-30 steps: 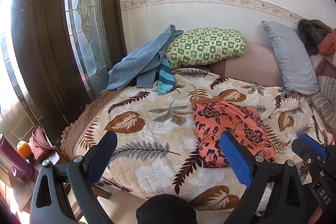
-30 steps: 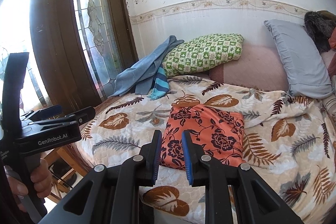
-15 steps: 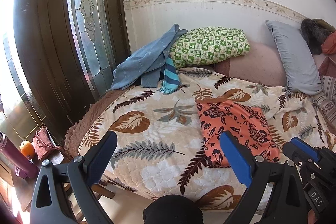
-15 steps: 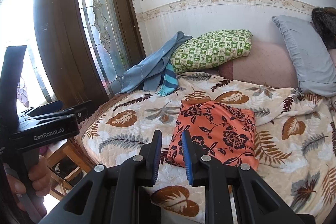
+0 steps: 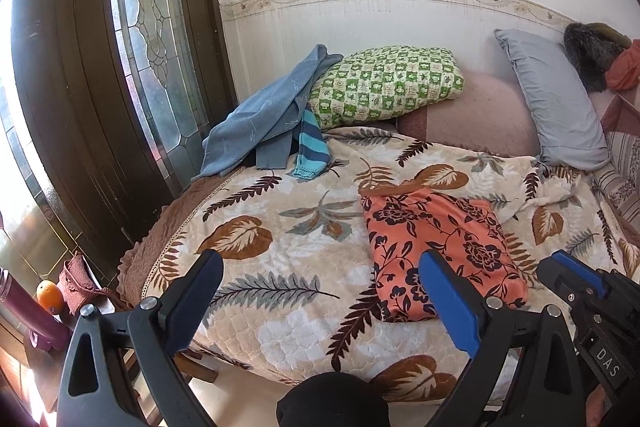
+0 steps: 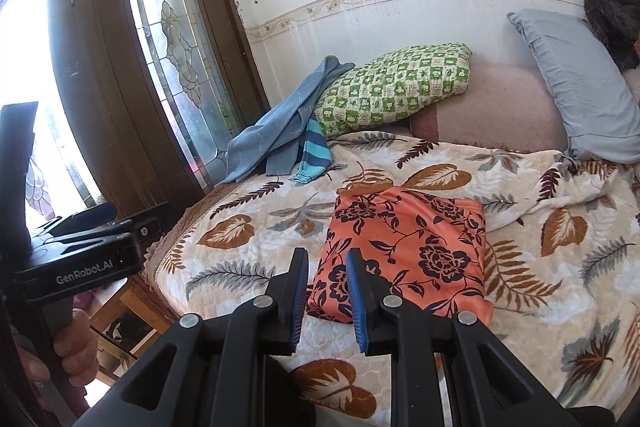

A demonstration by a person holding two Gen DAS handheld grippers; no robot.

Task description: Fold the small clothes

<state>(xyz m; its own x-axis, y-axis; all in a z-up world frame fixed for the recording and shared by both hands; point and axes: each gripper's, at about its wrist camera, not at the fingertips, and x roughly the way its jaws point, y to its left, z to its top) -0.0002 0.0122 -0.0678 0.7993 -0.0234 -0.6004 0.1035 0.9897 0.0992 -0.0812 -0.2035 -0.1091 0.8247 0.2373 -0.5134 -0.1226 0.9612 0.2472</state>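
A folded orange garment with dark flowers [image 5: 436,247] lies on the leaf-patterned bed cover [image 5: 280,251]; it also shows in the right wrist view [image 6: 404,251]. My left gripper [image 5: 320,291] is open wide and empty, held off the bed's front edge, to the left of the garment. My right gripper [image 6: 326,291] has its jaws nearly together with a narrow gap and nothing between them, just short of the garment's near left corner. A blue garment [image 5: 264,115] and a striped teal piece [image 5: 310,151] lie heaped at the far left of the bed.
A green checked pillow [image 5: 384,83] and a grey pillow [image 5: 556,99] lean on the back wall. A glass-panelled wooden door [image 6: 152,67] stands to the left. An orange [image 5: 50,295] and a maroon bottle [image 5: 24,311] sit on a low stand left of the bed.
Both grippers have drifted slightly, shifting the view of the bed a little. The garment has not moved and neither gripper has changed its opening.
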